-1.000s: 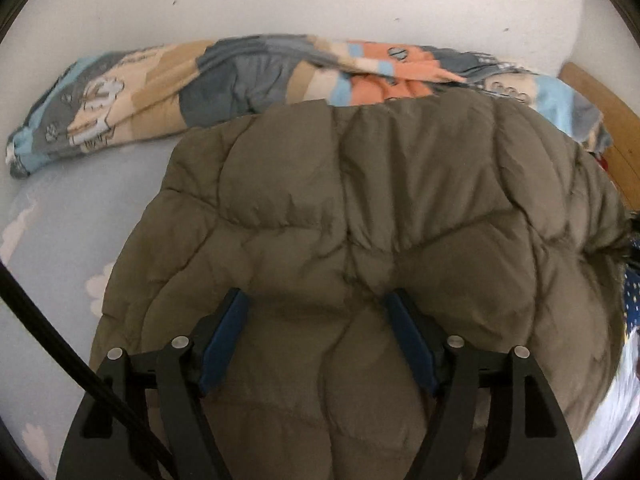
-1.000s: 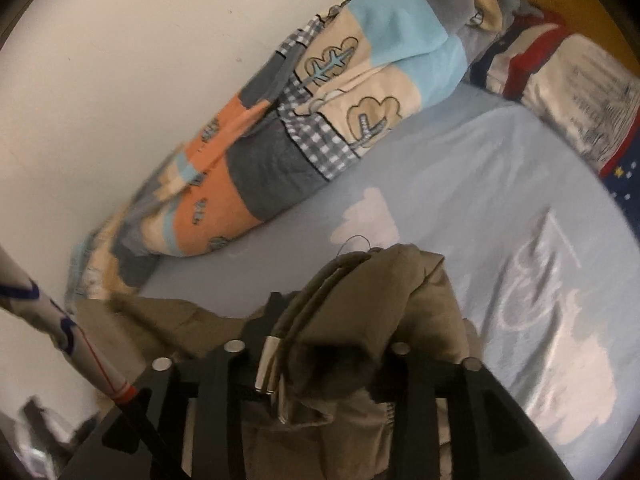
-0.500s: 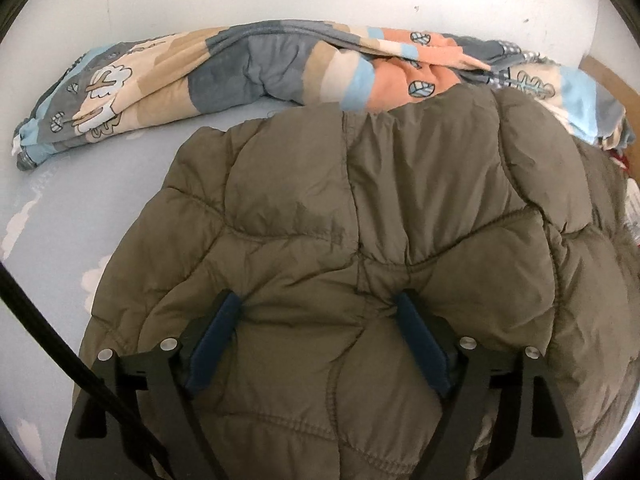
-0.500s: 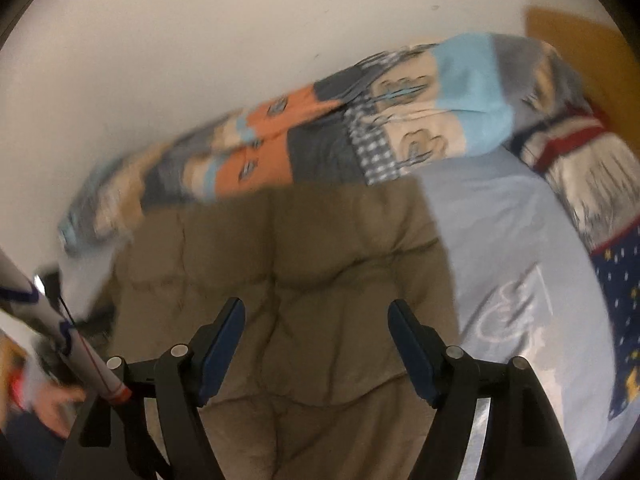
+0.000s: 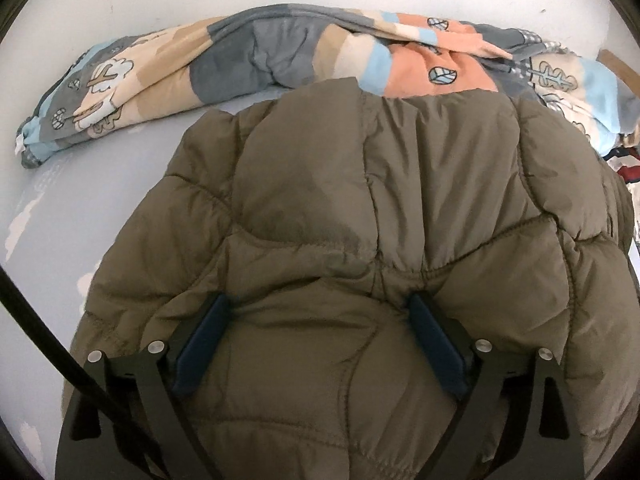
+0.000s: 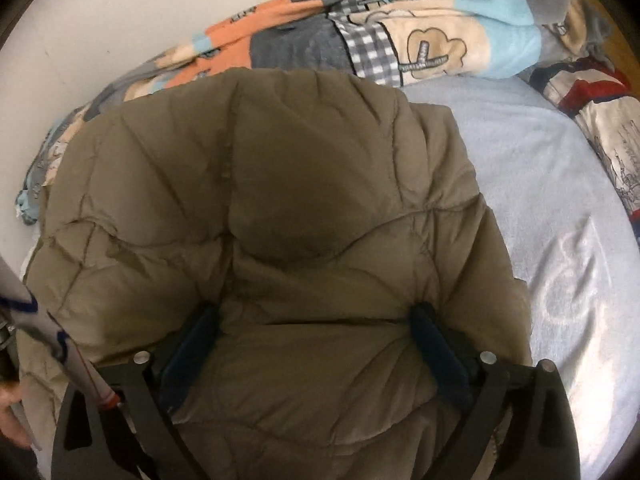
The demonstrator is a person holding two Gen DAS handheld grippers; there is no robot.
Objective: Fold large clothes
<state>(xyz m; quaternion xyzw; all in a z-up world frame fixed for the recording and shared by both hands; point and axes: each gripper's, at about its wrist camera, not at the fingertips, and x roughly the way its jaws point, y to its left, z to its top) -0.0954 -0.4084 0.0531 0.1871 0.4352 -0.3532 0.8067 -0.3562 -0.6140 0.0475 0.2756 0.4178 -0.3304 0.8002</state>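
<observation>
Rightward, jacket (image 6: 280, 220) edge borders bare sheet (image 6: 540, 208)

I see an olive-brown quilted puffer jacket (image 5: 360, 208) on my pale blue, white-cloud-printed bedsheet (image 6: 560, 200). Behind lies a patchwork fleece blanket (image 5: 256, 52): orange, grey, cream, light blue.

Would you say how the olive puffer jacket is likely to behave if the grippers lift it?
The puffer jacket will probably flop and sag, since it bulges softly. Its puffed quilting suggests it's light for its bulk. The smooth shell may slip between open fingers.
</observation>
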